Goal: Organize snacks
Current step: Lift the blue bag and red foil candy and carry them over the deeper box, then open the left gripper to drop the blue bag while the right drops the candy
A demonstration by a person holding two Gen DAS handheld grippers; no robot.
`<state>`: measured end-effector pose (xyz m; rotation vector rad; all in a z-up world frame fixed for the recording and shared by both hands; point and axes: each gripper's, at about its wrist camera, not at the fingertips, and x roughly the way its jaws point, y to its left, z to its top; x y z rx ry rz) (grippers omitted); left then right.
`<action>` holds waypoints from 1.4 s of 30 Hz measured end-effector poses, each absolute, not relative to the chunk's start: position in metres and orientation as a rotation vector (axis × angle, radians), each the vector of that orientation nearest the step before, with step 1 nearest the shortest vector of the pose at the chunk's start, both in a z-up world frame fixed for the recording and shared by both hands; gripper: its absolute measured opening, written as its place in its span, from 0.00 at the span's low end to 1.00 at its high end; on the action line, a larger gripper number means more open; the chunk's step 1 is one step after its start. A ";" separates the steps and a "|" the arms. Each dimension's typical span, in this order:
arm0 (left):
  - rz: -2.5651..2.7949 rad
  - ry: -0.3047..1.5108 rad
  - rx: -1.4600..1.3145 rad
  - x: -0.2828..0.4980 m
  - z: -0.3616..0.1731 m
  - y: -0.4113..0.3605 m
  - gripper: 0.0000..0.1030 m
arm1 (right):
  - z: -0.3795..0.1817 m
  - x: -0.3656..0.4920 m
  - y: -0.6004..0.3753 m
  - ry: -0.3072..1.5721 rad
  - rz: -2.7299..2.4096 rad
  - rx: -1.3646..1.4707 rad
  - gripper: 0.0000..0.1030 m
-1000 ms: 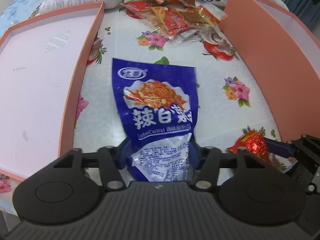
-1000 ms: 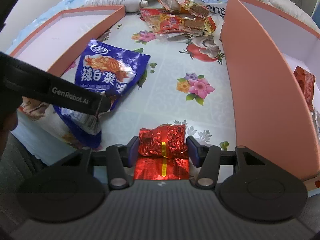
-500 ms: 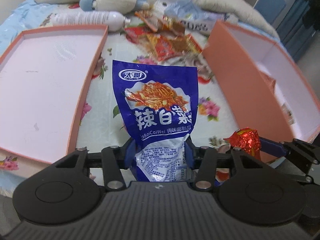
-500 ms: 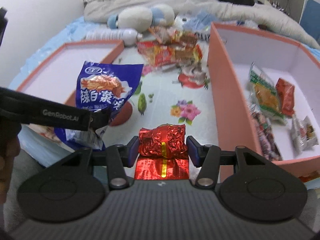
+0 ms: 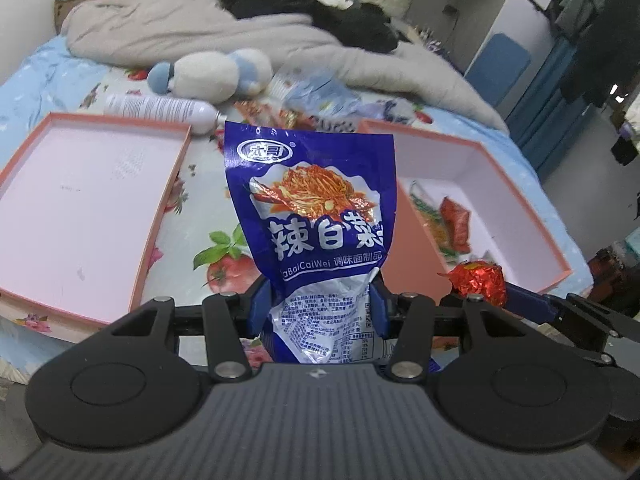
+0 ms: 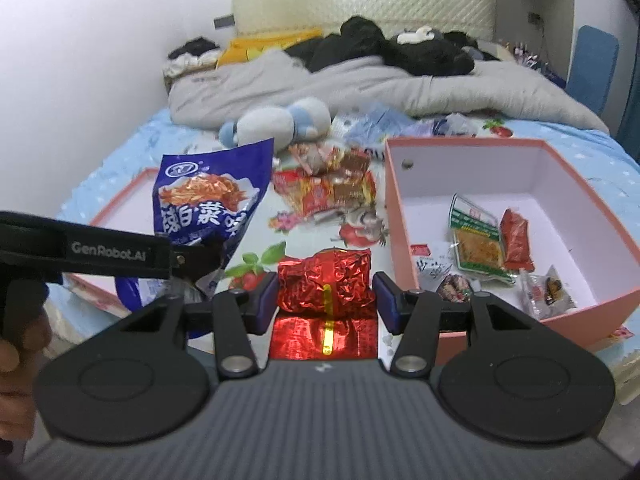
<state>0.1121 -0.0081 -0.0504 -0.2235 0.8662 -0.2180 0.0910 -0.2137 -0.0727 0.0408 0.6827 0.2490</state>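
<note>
Nearest to both cameras, each gripper is loaded and raised above the bed: the left gripper [image 5: 316, 308] has its jaws pressed against the crumpled lower end of the blue snack bag [image 5: 312, 216], which stands upright between them, and the right gripper [image 6: 326, 300] has its jaws set close on either side of a crinkled red foil packet [image 6: 326, 286], holding it. Taking the deep pink box [image 6: 394, 216] as the landmark, the red packet hangs just short of its near-left corner, while the blue bag hangs to the box's left, over the flowered sheet [image 6: 288, 220]. To do the drop well, I would carry each item clear over the box wall before spreading the jaws, and lower it toward the bare floor at the back of the box, away from the small packets [image 6: 480, 244] already lying near its front (a release over the rim risks the foil packet sliding off outside). Left of the box, beyond the bag, lies the shallow pink lid [image 5: 92, 208]; behind the box's left corner sits a loose pile of red and orange snacks [image 6: 332, 184]. Readable writing: the bag shows "BaiCaiWei" under large white Chinese characters, and the left gripper's strap reads "GenRobot.AI".
</note>
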 end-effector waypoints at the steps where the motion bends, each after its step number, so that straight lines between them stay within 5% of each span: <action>1: -0.224 0.857 -0.224 0.108 -0.046 -0.010 0.54 | -0.070 0.088 -0.215 0.674 0.246 0.040 0.52; 21: -0.373 0.835 -0.210 0.085 -0.022 -0.081 0.54 | -0.049 0.049 -0.283 0.634 0.106 0.085 0.52; 42: -0.501 0.976 -0.088 0.280 -0.064 -0.221 0.54 | -0.085 0.187 -0.393 0.706 -0.029 0.153 0.52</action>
